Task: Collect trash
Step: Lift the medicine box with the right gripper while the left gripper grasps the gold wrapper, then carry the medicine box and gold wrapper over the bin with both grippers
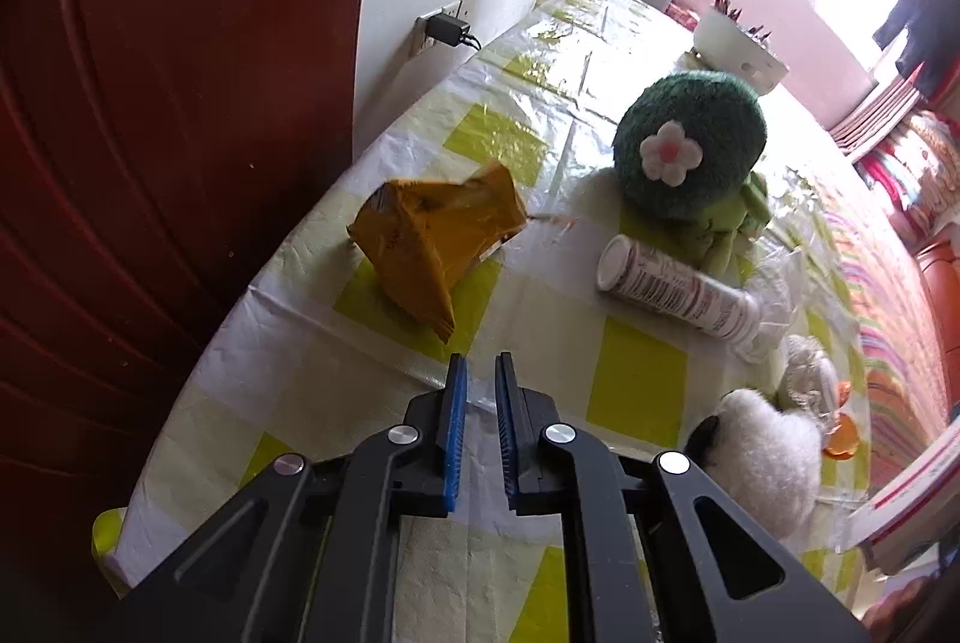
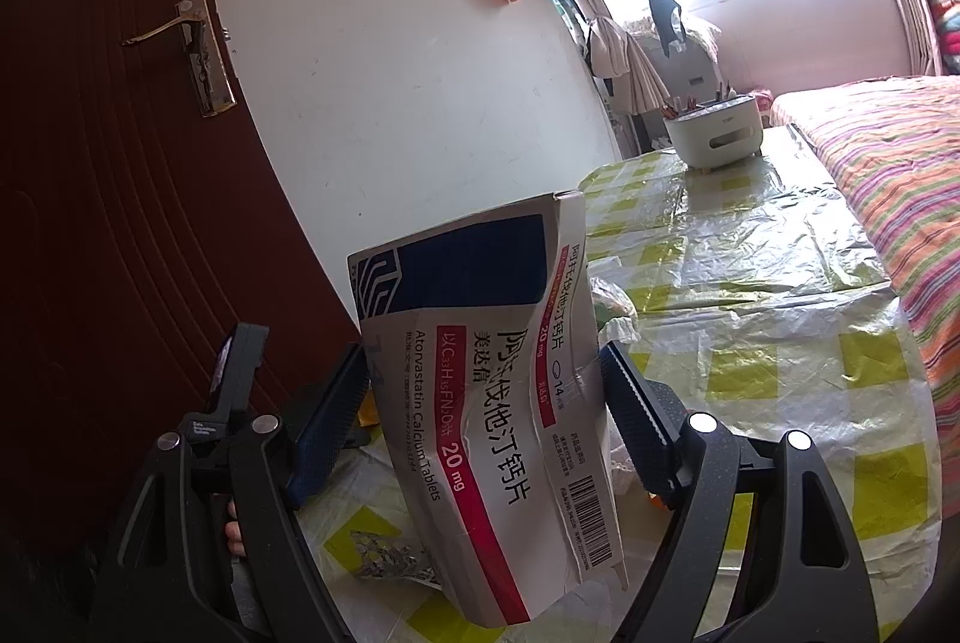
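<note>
My left gripper (image 1: 480, 373) hangs low over the checked tablecloth (image 1: 636, 379), its blue pads drawn close together. A pale scrap of clear film shows between the tips; whether it is pinched I cannot tell. Just beyond it lies a crumpled yellow packet (image 1: 432, 241). To the right, a white bottle (image 1: 678, 289) lies on its side with clear plastic wrap (image 1: 774, 295) at its end. My right gripper (image 2: 480, 391) is shut on a dented white, blue and red medicine box (image 2: 492, 403), held upright above the table. A silver blister foil (image 2: 384, 553) lies under it.
A green plush with a flower (image 1: 690, 144) and a white plush (image 1: 762, 457) sit on the table. A white pencil holder (image 2: 714, 132) stands at the far end. A dark red door (image 2: 120, 223) and white wall flank the left; a striped bed (image 2: 888, 175) runs along the right.
</note>
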`<move>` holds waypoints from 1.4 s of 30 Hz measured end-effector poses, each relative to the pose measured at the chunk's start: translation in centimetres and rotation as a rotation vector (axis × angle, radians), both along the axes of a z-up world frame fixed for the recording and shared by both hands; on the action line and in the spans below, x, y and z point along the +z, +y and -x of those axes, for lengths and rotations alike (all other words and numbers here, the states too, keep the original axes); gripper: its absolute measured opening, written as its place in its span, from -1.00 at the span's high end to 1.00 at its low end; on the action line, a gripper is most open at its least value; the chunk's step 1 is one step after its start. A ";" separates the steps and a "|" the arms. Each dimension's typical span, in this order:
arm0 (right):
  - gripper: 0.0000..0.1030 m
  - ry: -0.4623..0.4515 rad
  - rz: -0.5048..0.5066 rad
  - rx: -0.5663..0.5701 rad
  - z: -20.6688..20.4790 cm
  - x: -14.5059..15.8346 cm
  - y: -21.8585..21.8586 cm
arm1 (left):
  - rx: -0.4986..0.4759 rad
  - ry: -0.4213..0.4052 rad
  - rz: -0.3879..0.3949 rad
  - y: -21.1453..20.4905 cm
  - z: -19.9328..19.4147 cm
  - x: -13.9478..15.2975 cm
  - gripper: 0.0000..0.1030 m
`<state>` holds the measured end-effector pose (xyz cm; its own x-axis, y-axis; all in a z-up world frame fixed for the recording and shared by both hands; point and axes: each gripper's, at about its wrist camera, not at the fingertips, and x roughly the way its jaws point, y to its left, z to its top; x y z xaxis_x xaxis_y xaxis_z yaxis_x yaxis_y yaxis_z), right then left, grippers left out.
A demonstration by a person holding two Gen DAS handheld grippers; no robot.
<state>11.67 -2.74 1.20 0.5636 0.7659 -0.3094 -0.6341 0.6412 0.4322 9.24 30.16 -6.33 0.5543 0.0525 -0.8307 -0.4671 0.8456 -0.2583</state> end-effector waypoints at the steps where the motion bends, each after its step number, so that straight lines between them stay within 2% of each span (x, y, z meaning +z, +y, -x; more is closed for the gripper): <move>1: -0.49 0.003 0.000 0.002 0.0 -0.1 0.0 | 0.001 -0.006 0.012 0.2 0.2 0.2 0.79; 3: -0.49 0.010 -0.003 0.005 -0.1 -0.2 0.1 | 0.004 -0.025 0.039 0.5 0.5 0.7 0.73; 4: -0.49 0.013 -0.005 0.006 -0.2 -0.2 0.1 | 0.009 -0.034 0.050 0.6 0.6 1.0 0.51; 5: -0.49 0.015 -0.006 0.010 -0.2 -0.2 0.2 | 0.010 -0.037 0.052 0.7 0.6 1.1 -0.07; 6: -0.49 0.014 -0.007 0.011 -0.2 -0.2 0.2 | 0.004 -0.042 0.044 0.8 0.5 1.4 -0.38; 7: -0.49 0.011 -0.007 0.010 -0.2 -0.1 0.2 | 0.001 -0.056 0.018 0.8 0.5 1.9 -0.57; 8: -0.49 0.009 -0.006 0.010 -0.2 -0.1 0.2 | -0.004 -0.069 -0.012 0.6 0.4 2.3 -0.57; 10: -0.50 0.011 -0.007 0.010 -0.2 -0.1 0.1 | -0.060 -0.062 -0.119 0.1 -0.4 3.2 -0.58; 17: -0.50 0.024 -0.030 0.005 -0.5 -0.2 -0.5 | -0.374 0.153 -0.453 -1.6 -5.8 2.6 -0.58; 19: -0.50 0.021 -0.034 0.003 -0.4 0.0 -0.6 | -0.456 0.204 -0.497 -1.8 -6.9 2.0 -0.58; 21: -0.50 0.019 -0.034 0.003 -0.3 0.0 -0.7 | -0.480 0.237 -0.500 -1.3 -7.7 1.4 -0.58; 22: -0.50 0.018 -0.035 0.002 -0.2 0.0 -0.7 | -0.494 0.258 -0.477 -1.0 -8.2 1.0 -0.58; 25: -0.50 0.017 -0.035 0.002 -0.1 0.1 -0.8 | -0.472 0.277 -0.459 0.0 -9.1 0.4 -0.58; 27: -0.50 0.015 -0.037 0.000 0.0 0.2 -0.9 | -0.465 0.278 -0.453 0.2 -9.3 0.0 -0.32; 29: -0.50 0.014 -0.042 -0.004 0.1 0.2 -1.1 | -0.467 0.275 -0.436 0.2 -9.6 -0.3 0.16; 30: -0.50 0.013 -0.044 -0.007 0.1 0.3 -1.2 | -0.464 0.274 -0.410 0.3 -9.6 -0.4 0.20; 36: -0.50 0.012 -0.054 -0.029 0.5 0.4 -1.8 | -0.415 0.219 -0.407 -0.3 -8.5 -0.2 0.30; 42: -0.50 -0.023 -0.019 -0.063 1.7 0.5 -2.1 | -0.384 0.107 -0.413 -3.0 -5.3 1.8 0.32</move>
